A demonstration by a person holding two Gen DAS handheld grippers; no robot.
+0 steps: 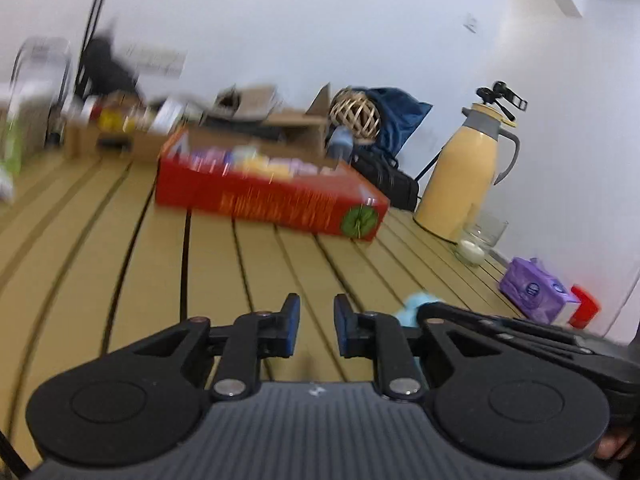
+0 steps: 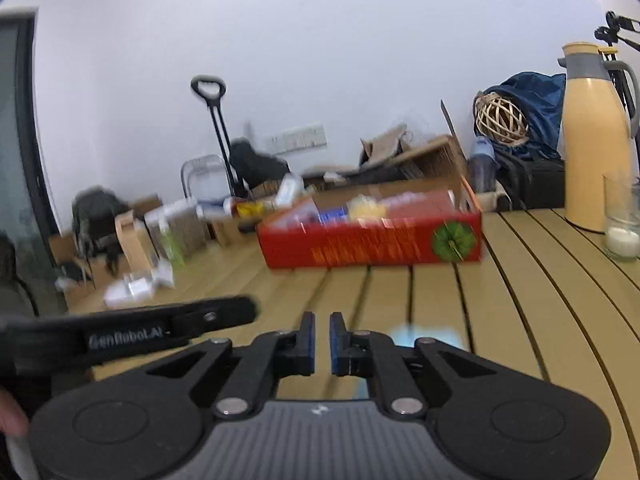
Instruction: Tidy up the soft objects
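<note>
Slatted worktop (image 1: 120,240) carries a red box (image 1: 272,196); left hand-held gripper (image 1: 317,326) and right hand-held gripper (image 2: 322,338) stand narrowly parted, both empty, a blue toy (image 1: 416,308) beside.

Even, soft daylight fills both views, with no hard shadows or glare on the pale wall. Motion blur smears the red box (image 1: 272,196) ahead of the fingers and the clutter beyond it, worst to the left (its print is unreadable). The yellow thermos (image 1: 464,176) to the right stays fairly sharp. Fisheye distortion bows the desk (image 1: 120,248) slats outward, and dark vignetting clips the corners.
</note>
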